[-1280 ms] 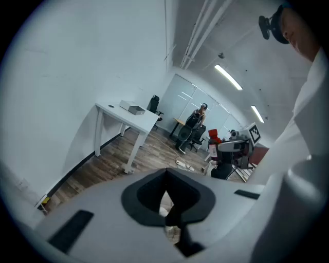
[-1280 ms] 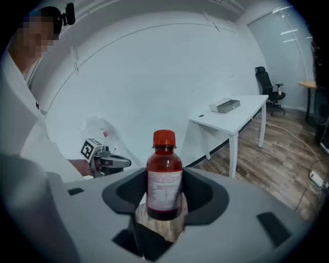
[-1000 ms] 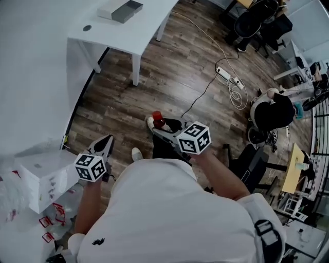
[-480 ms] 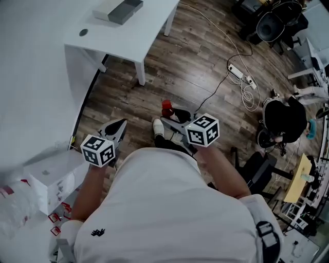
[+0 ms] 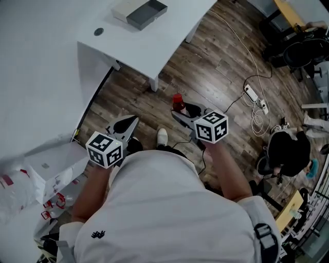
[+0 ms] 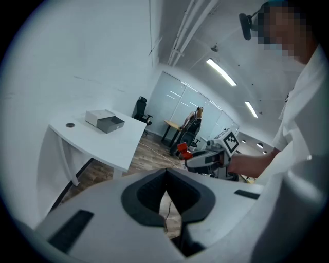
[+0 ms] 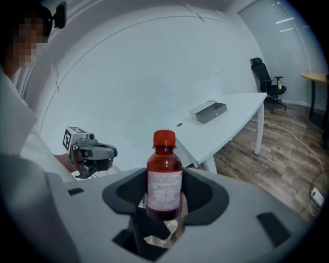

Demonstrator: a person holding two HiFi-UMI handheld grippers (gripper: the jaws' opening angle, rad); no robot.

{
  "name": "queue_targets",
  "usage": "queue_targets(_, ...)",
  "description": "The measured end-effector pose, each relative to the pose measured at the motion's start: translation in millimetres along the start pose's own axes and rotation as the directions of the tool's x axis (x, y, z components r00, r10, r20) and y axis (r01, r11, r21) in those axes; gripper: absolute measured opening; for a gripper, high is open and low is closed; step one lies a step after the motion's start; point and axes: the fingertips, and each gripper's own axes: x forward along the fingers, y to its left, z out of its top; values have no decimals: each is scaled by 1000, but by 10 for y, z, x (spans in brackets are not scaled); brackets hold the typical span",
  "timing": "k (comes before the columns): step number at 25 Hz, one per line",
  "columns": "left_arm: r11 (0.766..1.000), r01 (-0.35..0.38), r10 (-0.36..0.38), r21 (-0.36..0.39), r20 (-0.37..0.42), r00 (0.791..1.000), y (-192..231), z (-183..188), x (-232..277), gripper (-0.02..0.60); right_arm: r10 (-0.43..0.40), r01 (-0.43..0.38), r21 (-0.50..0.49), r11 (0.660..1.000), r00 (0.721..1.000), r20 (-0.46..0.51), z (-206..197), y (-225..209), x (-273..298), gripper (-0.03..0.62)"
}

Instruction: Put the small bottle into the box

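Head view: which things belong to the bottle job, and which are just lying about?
Job: bottle, held in the right claw; open box on the white desk.
Lying about: power strip, office chair, plastic bag, white carton; left claw shut, empty.

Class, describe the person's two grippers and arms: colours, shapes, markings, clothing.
The left gripper and right gripper are grey with black-padded tapered jaws; each carries a white cube bearing black square markers. The person wears a white short-sleeved shirt.
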Motion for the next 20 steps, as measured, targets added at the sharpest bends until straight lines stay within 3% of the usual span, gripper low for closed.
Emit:
queue_targets(6, 998, -33, 34, -60, 17, 999, 600, 159, -91, 6, -20, 20, -8, 1000, 1000, -23, 465, -265, 436, 216)
queue_targets(14, 1000, -11, 13, -26, 47, 999, 1488, 737, -271, 6, -85, 85, 0, 996, 996, -36, 1158, -541, 1151, 216)
queue_targets(20, 1000, -4, 4, -2, 49, 999, 2065, 957, -551, 6, -141, 142, 7, 990, 989, -54, 1544, -849, 1628, 216)
